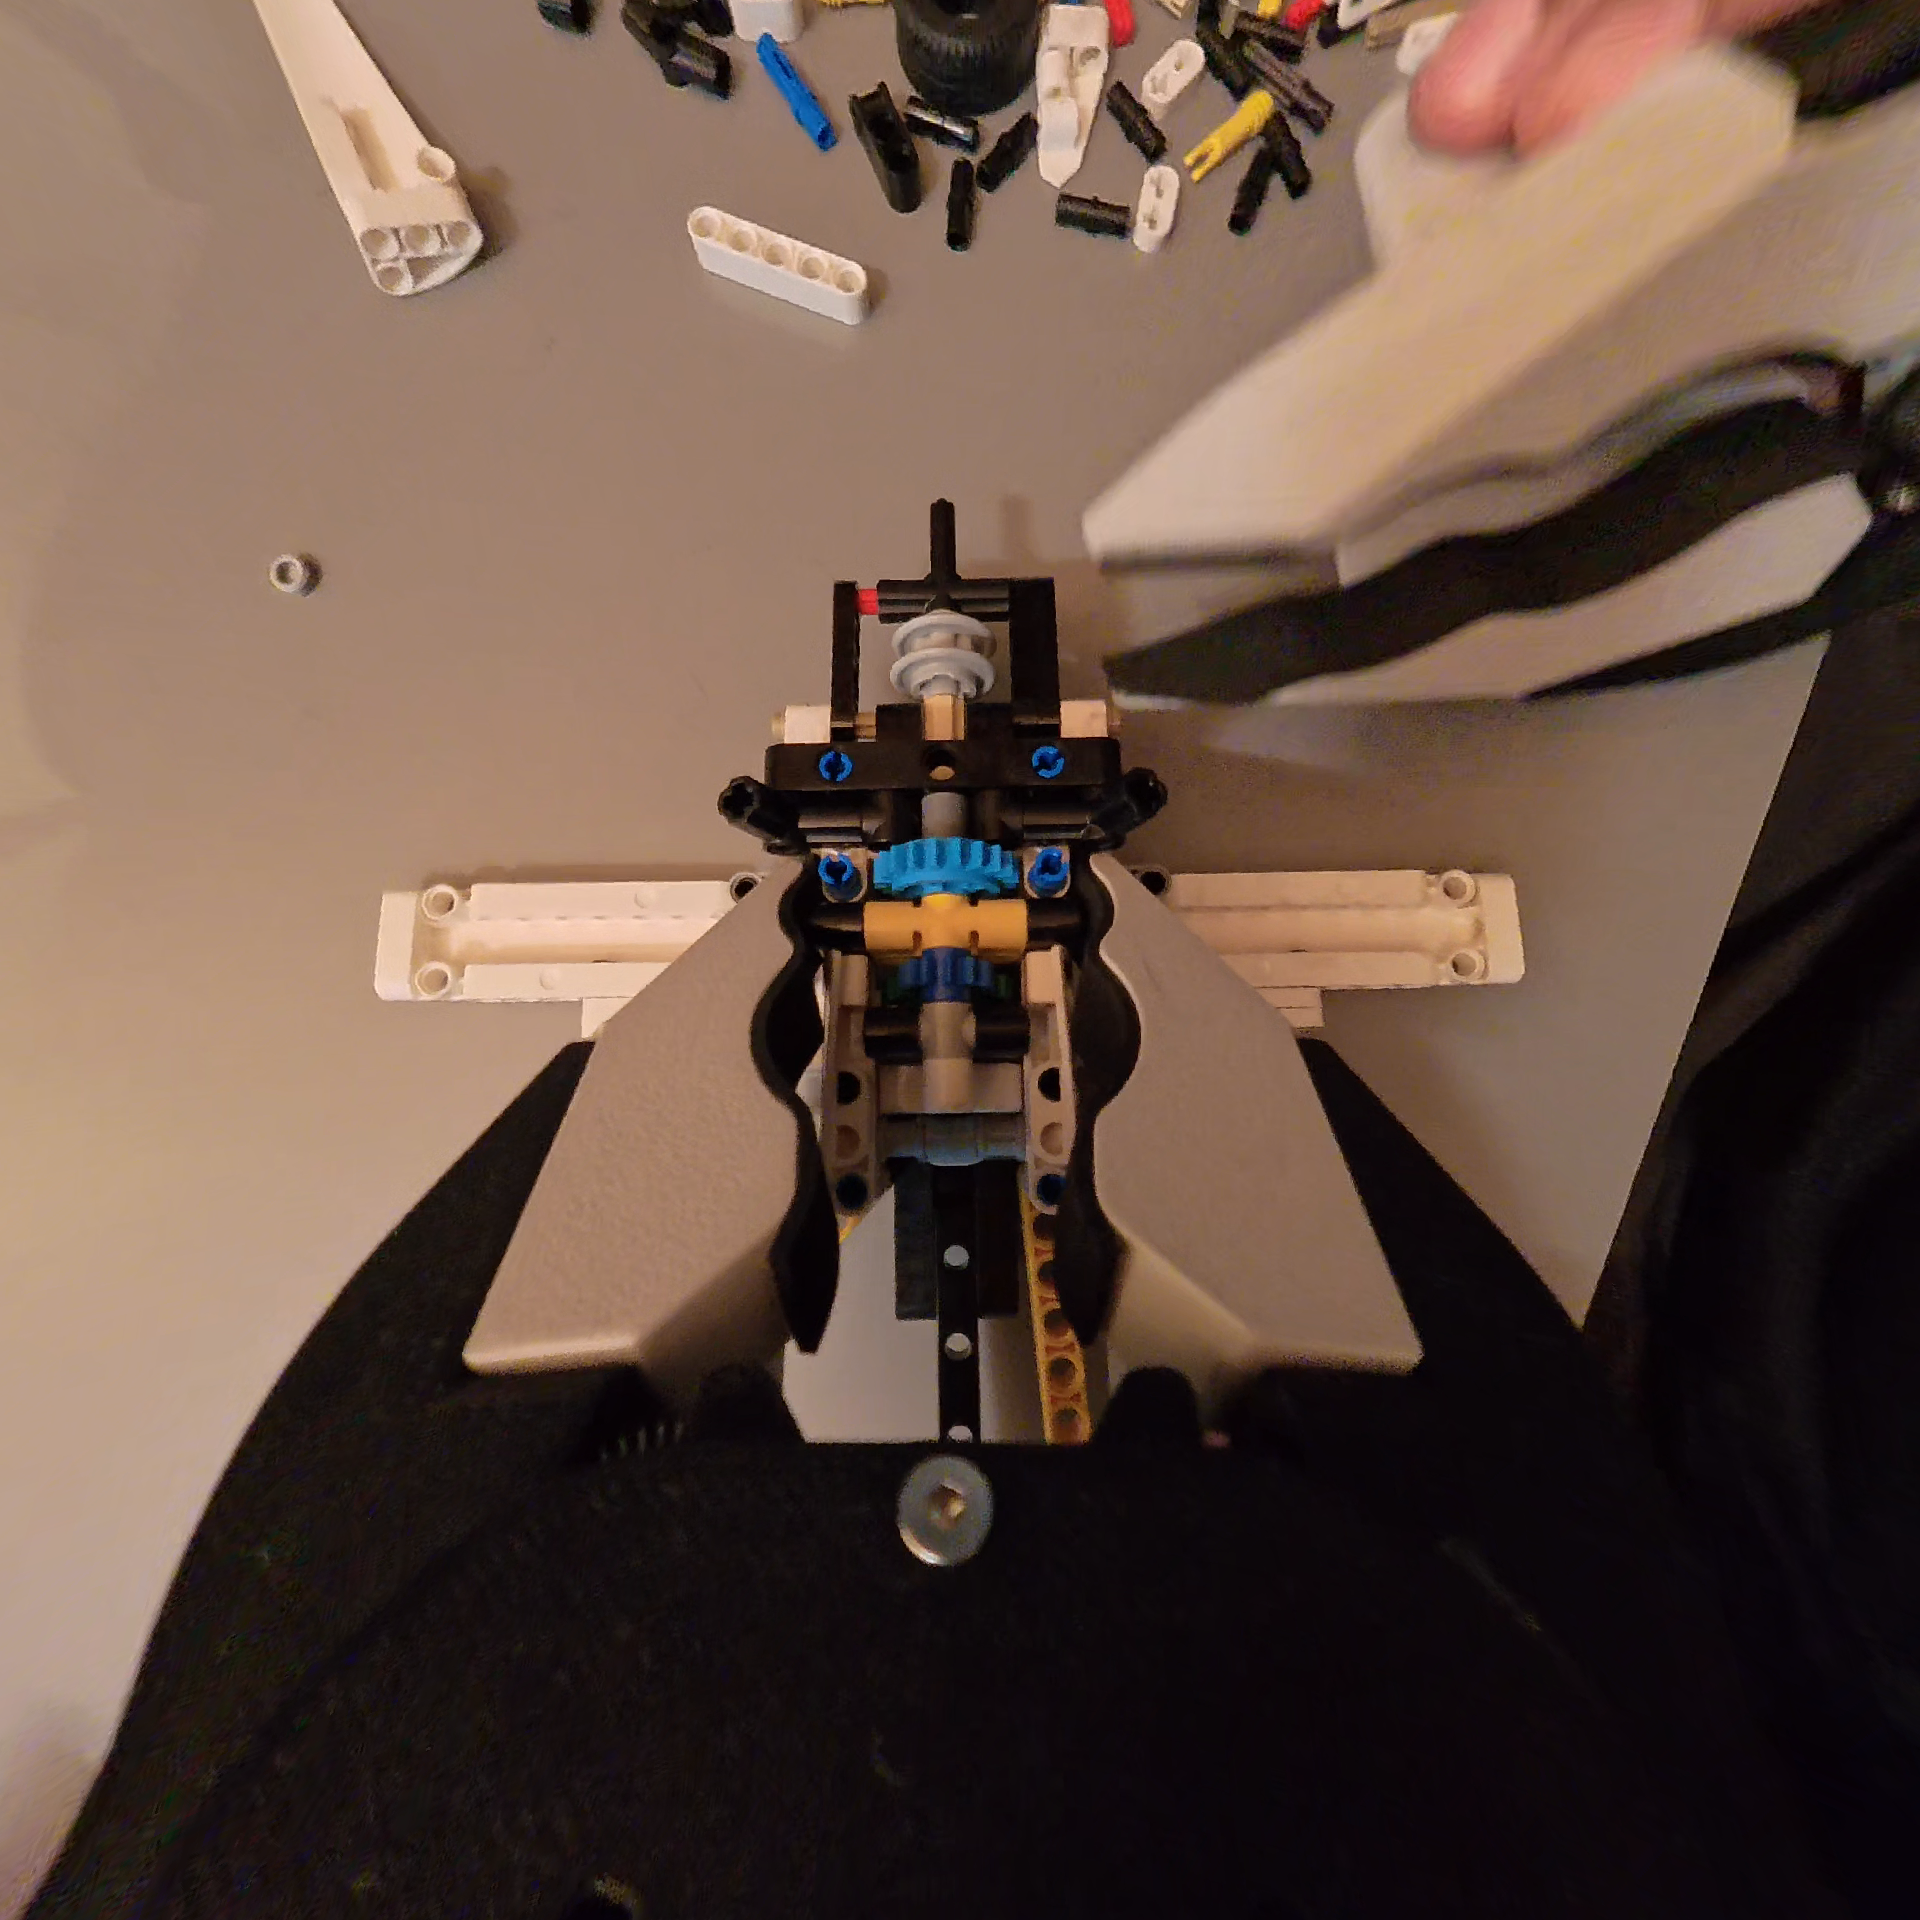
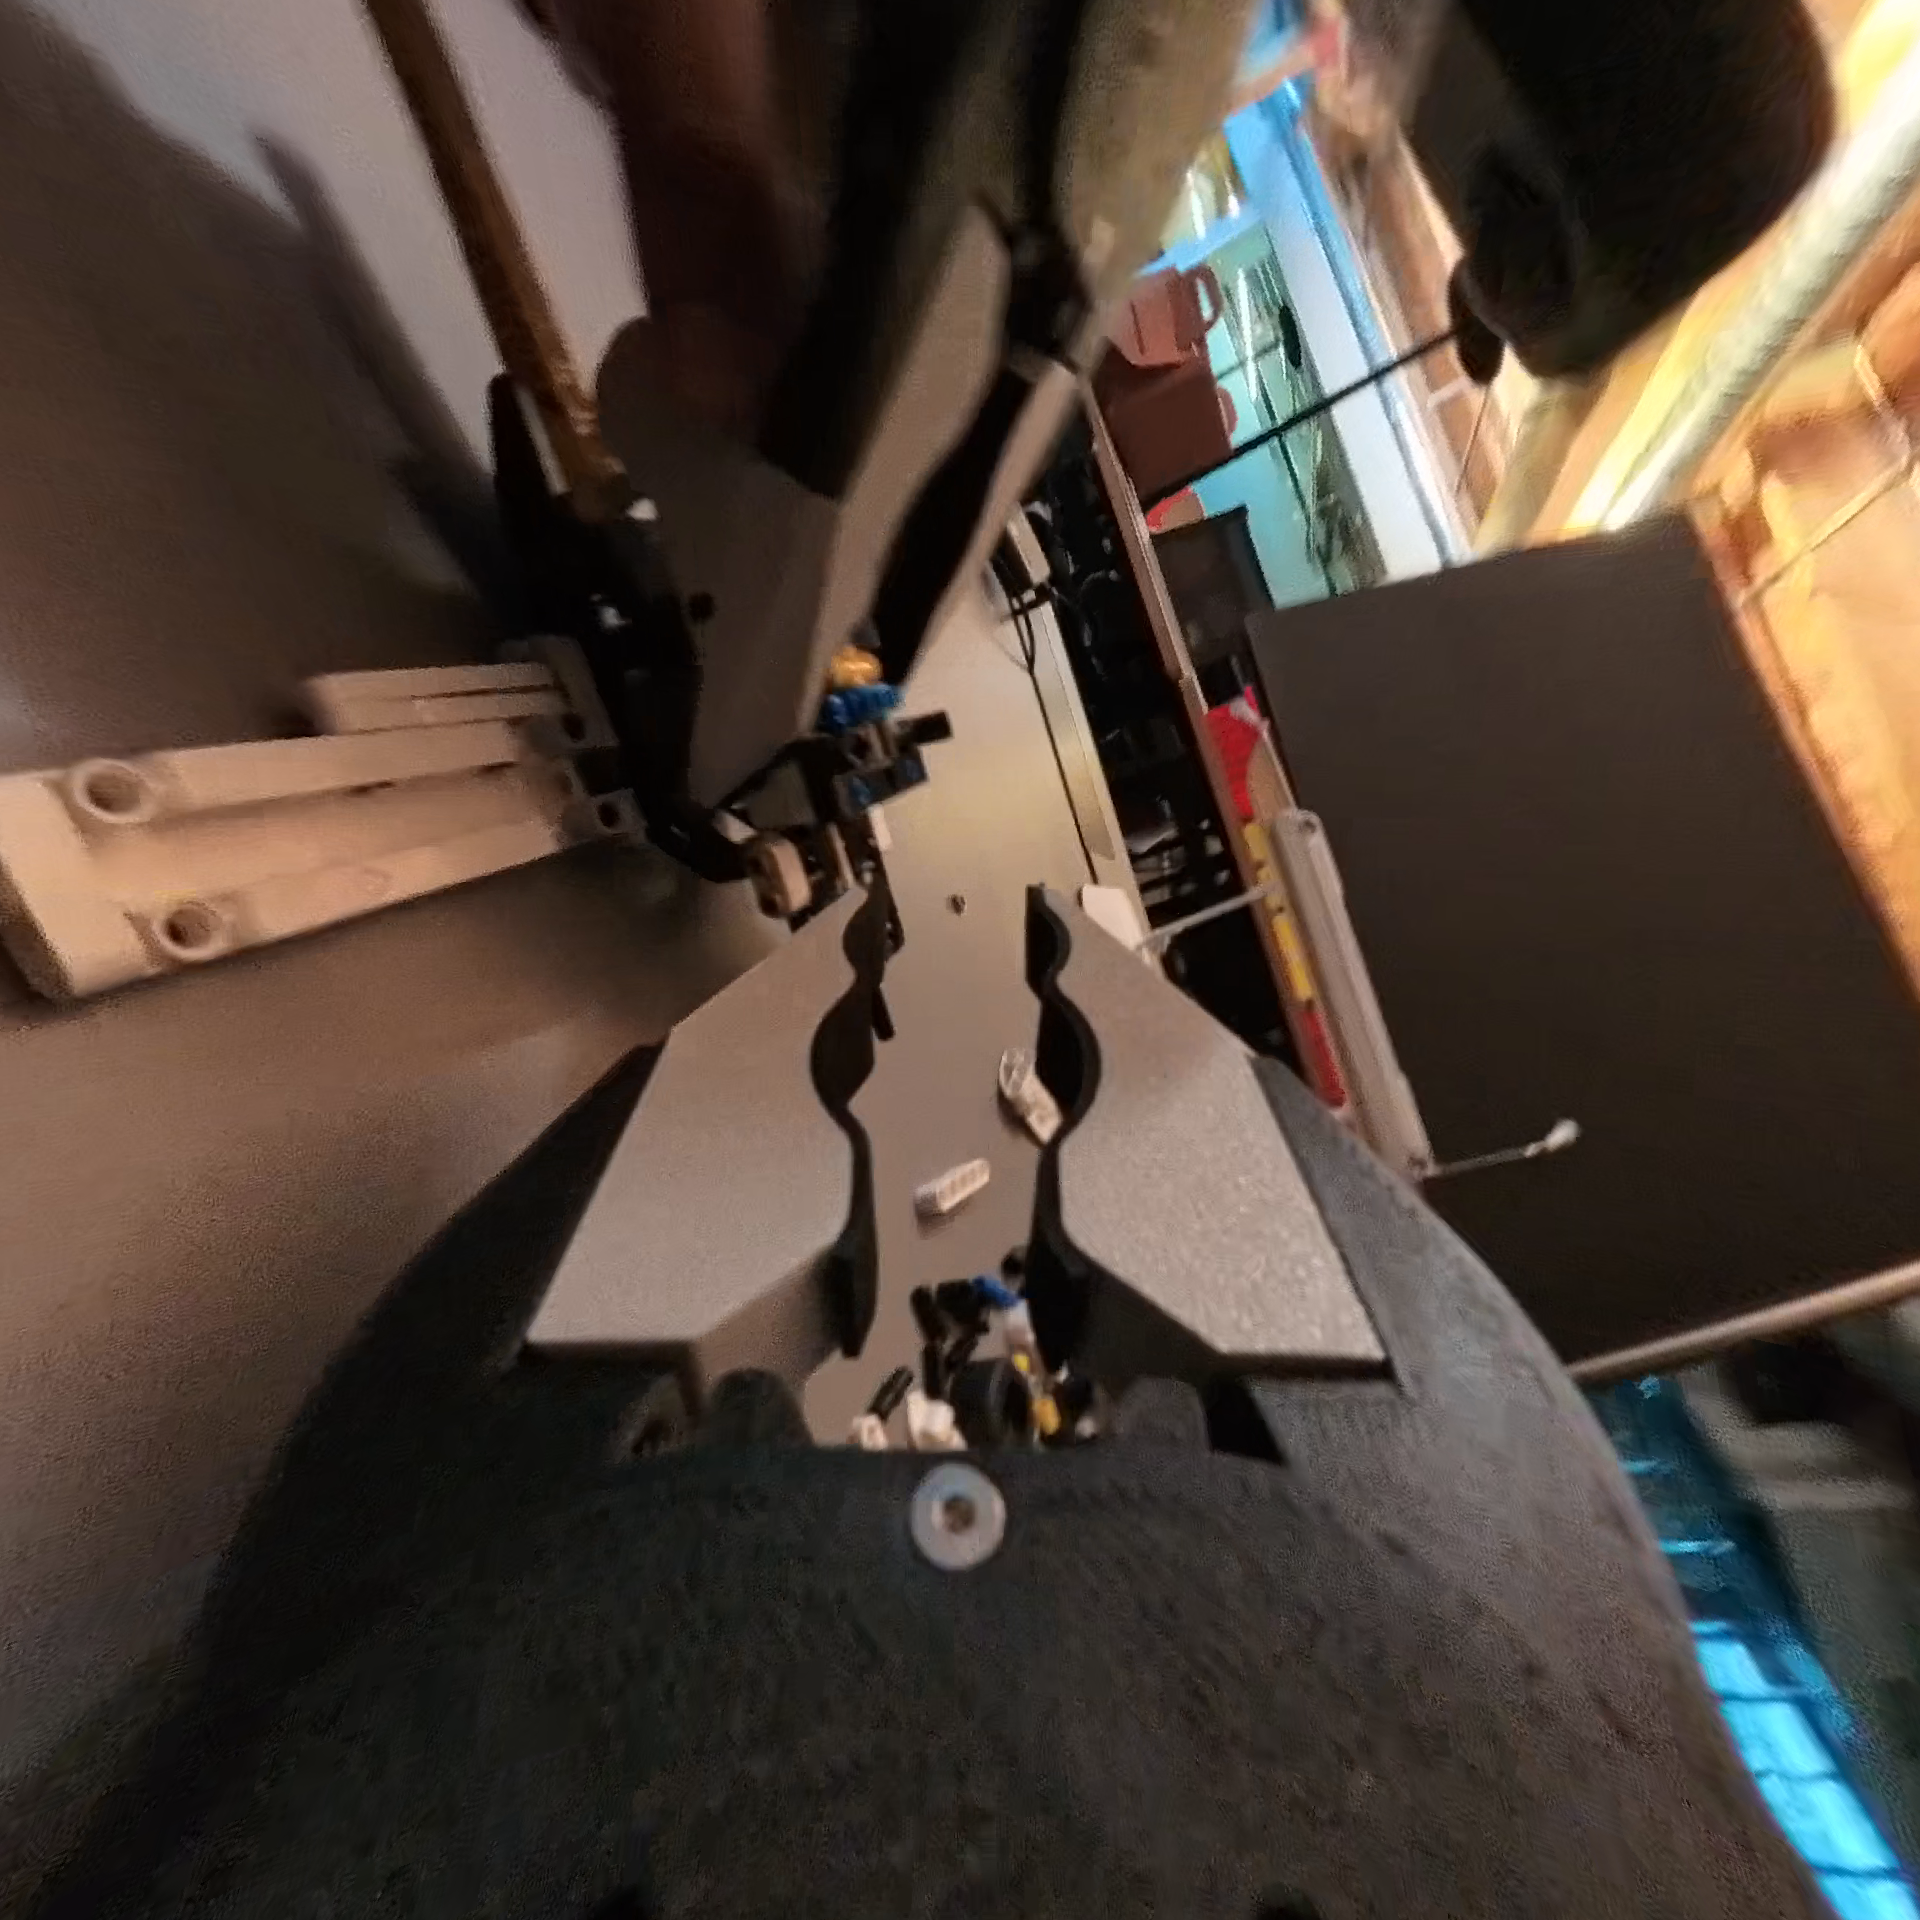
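**Watch that right claw, it's coming in close to the gear end**

Your left claw [image 1: 943, 914] is clamped on the brick-built gear assembly [image 1: 943, 935], both black pads pressed against its sides around the tan cross piece and the blue gears. The build sits near the middle of the bench [image 1: 520, 623], its white wing panels [image 1: 551, 935] sticking out flat to either side and the black frame with the grey worm gear [image 1: 940, 649] pointing toward the far edge.

Your right claw [image 2: 951, 935] has its jaws apart with nothing between them; you just see bench and loose bits through the gap. Its left fingertip [image 2: 847, 940] is right up against the black frame end of the build, and I can't tell if it's touching. The view is blurry, so it looks like it's on the move.

What I'd worry about:

- The thin black axle [image 1: 942, 535] poking out of the frame is right where that right claw hovers. A sideways bump could pop it out or push the worm gear off line.
- You're only pinching the middle section. A shove from the right could twist the build in the pads or split it at the pin joints.
- The wing panels lie flat on the bench, so dragging could snag them.
- The loose parts pile [image 1: 1039, 114] along the far edge and the small grey bush [image 1: 295, 574] off to the left are easy to scatter if either claw swings wide.
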`<state>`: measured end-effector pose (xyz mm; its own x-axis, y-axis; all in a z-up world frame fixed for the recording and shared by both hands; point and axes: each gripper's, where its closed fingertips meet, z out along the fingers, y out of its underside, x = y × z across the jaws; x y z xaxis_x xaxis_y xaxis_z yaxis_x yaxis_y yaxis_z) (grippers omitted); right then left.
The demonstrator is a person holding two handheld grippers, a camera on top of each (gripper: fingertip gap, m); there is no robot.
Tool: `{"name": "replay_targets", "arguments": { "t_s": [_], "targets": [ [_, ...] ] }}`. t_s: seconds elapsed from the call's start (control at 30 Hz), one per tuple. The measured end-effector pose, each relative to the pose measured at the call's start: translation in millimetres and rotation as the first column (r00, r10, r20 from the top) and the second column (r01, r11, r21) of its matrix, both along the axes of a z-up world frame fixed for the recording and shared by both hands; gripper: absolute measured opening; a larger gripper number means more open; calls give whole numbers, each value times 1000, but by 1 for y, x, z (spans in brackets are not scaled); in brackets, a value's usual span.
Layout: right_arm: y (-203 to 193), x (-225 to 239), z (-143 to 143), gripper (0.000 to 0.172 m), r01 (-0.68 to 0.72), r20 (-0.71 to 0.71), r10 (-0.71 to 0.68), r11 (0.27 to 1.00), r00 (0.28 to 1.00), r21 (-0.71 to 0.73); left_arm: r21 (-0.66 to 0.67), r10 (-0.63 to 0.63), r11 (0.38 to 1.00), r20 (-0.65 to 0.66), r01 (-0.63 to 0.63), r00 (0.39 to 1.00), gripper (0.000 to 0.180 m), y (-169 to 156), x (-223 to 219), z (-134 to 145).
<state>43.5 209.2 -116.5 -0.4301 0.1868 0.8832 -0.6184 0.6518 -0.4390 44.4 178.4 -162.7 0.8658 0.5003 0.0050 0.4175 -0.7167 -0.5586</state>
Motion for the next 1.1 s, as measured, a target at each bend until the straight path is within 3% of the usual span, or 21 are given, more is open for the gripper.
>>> {"name": "replay_targets", "arguments": {
  "t_s": [0.1,0.27,0.63,0.9,0.97,1.0,1.07,1.1],
  "targets": [
    [-14,10,-5,11,-52,-25,53,997,998,52,17,25,1000,-9,-25,1000,46,1,-2,0],
    [-19,13,-11,13,-65,-18,67,995,998,72,40,31,999,-11,-31,999,46,2,-2,0],
    [-21,5,-15,15,18,-147,1,991,989,131,51,48,998,-25,-47,999,47,2,-3,0],
    [-16,1,-14,10,75,-87,-64,989,994,130,69,119,991,-44,-115,992,48,4,-7,0],
    [-10,-2,5,0,105,-148,-97,994,984,44,41,128,991,-71,-125,989,49,2,-10,-1],
    [-2,-4,39,0,107,-223,-127,989,966,-100,42,124,992,-76,-121,989,49,2,-9,-1],
    [4,-20,52,0,154,-47,-164,974,985,-164,61,126,991,-62,-122,990,48,3,-9,-1],
    [2,-23,52,0,147,-30,-153,976,988,-163,66,124,991,-55,-121,991,48,3,-9,-1]
  ]
}}
